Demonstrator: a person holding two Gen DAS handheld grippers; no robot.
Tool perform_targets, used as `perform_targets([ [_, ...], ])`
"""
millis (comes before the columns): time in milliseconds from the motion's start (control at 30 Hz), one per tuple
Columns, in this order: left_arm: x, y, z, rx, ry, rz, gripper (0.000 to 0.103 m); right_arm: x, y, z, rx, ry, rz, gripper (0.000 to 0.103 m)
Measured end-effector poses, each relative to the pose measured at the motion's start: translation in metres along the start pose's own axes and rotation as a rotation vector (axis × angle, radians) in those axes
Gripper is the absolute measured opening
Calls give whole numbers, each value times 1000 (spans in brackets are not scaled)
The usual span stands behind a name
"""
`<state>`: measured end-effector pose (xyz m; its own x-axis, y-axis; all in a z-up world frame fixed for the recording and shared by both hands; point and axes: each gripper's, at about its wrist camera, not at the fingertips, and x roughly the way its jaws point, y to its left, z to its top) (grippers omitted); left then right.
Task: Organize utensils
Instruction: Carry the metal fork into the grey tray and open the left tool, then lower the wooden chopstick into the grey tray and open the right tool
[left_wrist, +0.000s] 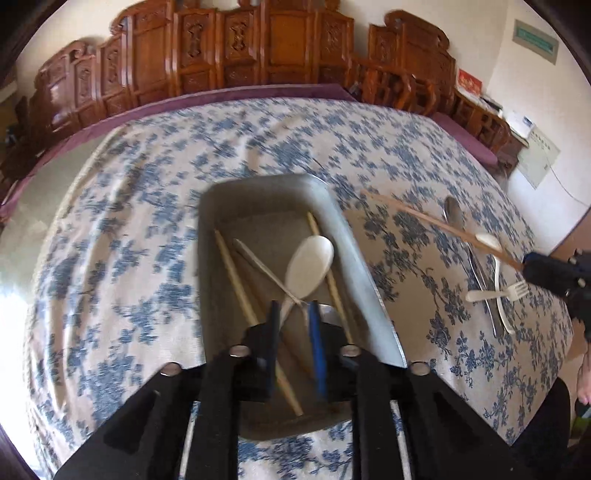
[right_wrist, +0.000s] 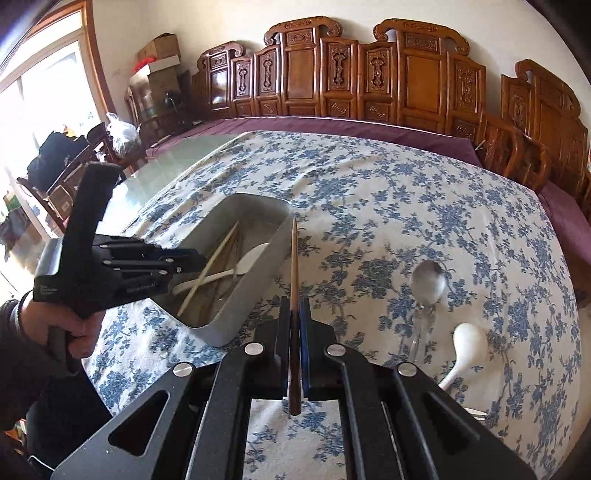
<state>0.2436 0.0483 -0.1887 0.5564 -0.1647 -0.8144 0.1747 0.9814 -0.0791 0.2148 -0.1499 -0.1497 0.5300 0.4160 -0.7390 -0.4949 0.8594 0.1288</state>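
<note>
Left tongs (left_wrist: 293, 314): over the metal tray (left_wrist: 258, 192), parted a little, with the white spoon's (left_wrist: 308, 267) handle between the pads; it looks just let go, lying in the tray.
Right tongs (right_wrist: 294, 317): clamped narrow on a dark-ended chopstick (right_wrist: 294, 266), tip pointing ahead, just beside the tray's near corner.
Tabletop (right_wrist: 369, 192): blue-flowered cloth; the tray sits left of centre with several pale chopsticks (left_wrist: 236, 277) inside.
Still loose: a metal spoon (right_wrist: 428, 284), a second white spoon (right_wrist: 467, 341) and a white fork (left_wrist: 498, 291), well apart from the tray.
Doing it well: I'd lift the left tongs clear first, then carry the chopstick over the rim, line it up with the tray's length, lower, and open.
Writing: faint lettering on the left tool's side, too small to read; a red sign and green plaque on the wall, unreadable.
</note>
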Motion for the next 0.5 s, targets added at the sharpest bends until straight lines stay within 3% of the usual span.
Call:
perform_targets([
  [500, -41, 73, -21, -146, -75, 87, 17, 47, 65, 25, -63, 43, 34, 6],
])
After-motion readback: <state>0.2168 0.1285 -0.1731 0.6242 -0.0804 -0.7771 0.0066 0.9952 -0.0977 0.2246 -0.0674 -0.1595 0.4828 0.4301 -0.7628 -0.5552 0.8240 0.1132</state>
